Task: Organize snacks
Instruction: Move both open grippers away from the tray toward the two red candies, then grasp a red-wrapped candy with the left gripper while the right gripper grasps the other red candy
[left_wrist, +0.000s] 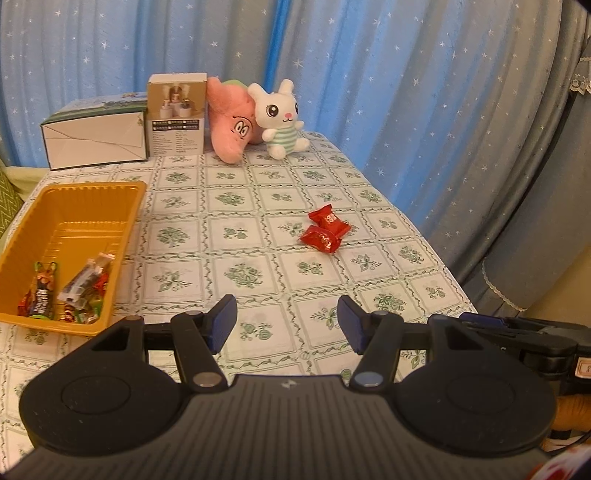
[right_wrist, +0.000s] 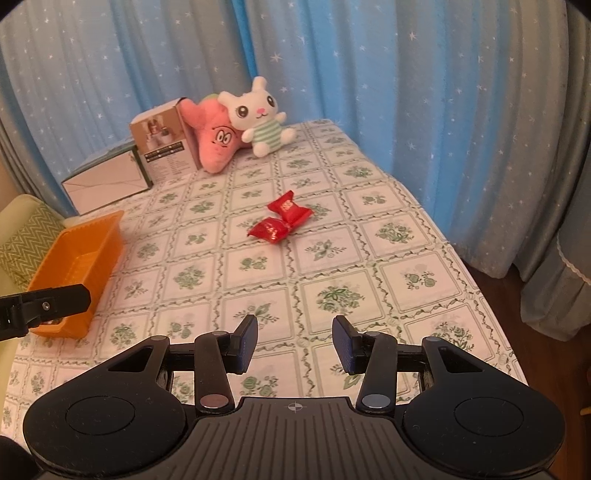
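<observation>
I see the bench (right_wrist: 332, 266) under a green-patterned cloth. At its left edge sits the orange tray (left_wrist: 74, 206), with several wrapped snacks (left_wrist: 77, 288) in its near end, perhaps five; they blur together. Two red candy packets (right_wrist: 280, 219) lie touching mid-bench. My left tool (left_wrist: 287, 325) and right tool (right_wrist: 294, 343) both stand spread, pinching nothing.

Two candies (left_wrist: 325, 229) lie touching in the middle of the surface (left_wrist: 236, 258). The tray (left_wrist: 66, 236) with snacks (left_wrist: 70, 291) in it sits at the left. Two boxes (left_wrist: 110, 125) and two soft toys (left_wrist: 258, 118) stand at the back.
</observation>
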